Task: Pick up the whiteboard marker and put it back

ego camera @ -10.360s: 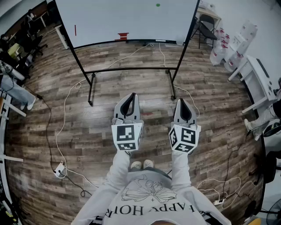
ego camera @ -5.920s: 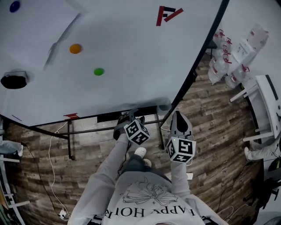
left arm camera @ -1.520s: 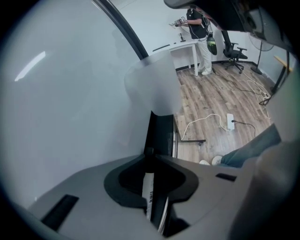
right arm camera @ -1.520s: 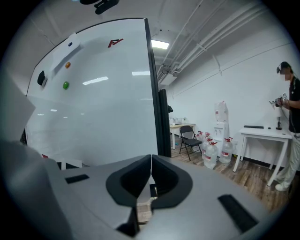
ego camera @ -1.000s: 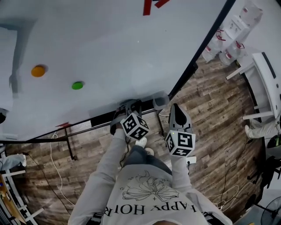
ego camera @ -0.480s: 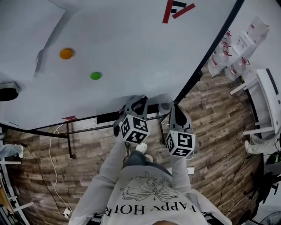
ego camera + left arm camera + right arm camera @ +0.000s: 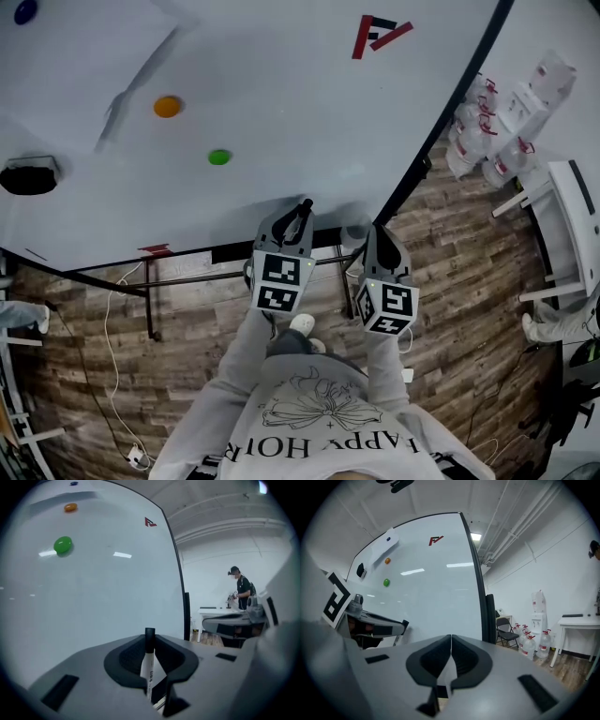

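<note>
The whiteboard marker [image 7: 149,663], white with a black cap, stands upright between the jaws of my left gripper [image 7: 150,641], which is shut on it. In the head view the left gripper [image 7: 298,212] is raised in front of the lower edge of the whiteboard [image 7: 281,84], and the marker's cap [image 7: 305,203] shows at its tip. My right gripper [image 7: 379,234] hangs just to the right, near the board's black side frame [image 7: 441,122]. In the right gripper view its jaws [image 7: 451,641] meet with nothing between them.
On the board are a green magnet [image 7: 219,157], an orange magnet [image 7: 168,106] and a black eraser [image 7: 28,176]. A black tray ledge [image 7: 234,251] runs under the board. Water bottles [image 7: 487,122] and a white table [image 7: 577,225] stand to the right. A person [image 7: 241,588] stands far off.
My left gripper has risen from the tray ledge up in front of the board and rolled, the marker still in it. The right gripper has risen slightly.
</note>
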A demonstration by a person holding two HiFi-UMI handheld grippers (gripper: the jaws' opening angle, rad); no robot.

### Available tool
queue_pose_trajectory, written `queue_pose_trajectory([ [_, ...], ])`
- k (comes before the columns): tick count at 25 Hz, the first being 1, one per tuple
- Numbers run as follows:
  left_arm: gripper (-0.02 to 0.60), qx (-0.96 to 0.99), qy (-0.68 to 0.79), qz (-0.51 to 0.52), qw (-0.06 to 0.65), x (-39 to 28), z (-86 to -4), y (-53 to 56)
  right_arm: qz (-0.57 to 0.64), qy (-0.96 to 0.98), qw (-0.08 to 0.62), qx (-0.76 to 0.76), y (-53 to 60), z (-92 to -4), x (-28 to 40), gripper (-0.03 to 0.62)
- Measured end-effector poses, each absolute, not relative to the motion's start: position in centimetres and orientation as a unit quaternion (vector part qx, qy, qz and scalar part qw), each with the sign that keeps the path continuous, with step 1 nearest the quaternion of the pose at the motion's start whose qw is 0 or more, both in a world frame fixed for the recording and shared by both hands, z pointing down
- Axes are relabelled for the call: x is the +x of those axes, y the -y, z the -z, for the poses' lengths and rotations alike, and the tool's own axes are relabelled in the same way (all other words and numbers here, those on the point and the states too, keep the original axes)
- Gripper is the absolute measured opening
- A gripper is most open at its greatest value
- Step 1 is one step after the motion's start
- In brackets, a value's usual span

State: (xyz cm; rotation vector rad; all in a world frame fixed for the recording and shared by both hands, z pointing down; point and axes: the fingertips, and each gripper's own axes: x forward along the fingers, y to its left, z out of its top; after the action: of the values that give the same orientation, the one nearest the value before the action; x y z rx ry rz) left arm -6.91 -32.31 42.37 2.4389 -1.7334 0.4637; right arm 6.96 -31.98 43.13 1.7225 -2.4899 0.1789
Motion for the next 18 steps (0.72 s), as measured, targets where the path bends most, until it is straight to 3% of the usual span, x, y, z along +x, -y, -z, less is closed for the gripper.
queue_pose_trajectory([
  [9,0.060,0.813,0.570,-0.098,0.074,-6.1,-40.9,32.5,-0.053,0.813,0.050,0.578,31.9,-42.6,8.1,0.003],
  [18,0.060,0.855,0.508,-0.079,0.067,-0.4,-39.6,34.6,-0.047,0.780,0.047,0.622,31.7,-41.9,12.3,0.003],
])
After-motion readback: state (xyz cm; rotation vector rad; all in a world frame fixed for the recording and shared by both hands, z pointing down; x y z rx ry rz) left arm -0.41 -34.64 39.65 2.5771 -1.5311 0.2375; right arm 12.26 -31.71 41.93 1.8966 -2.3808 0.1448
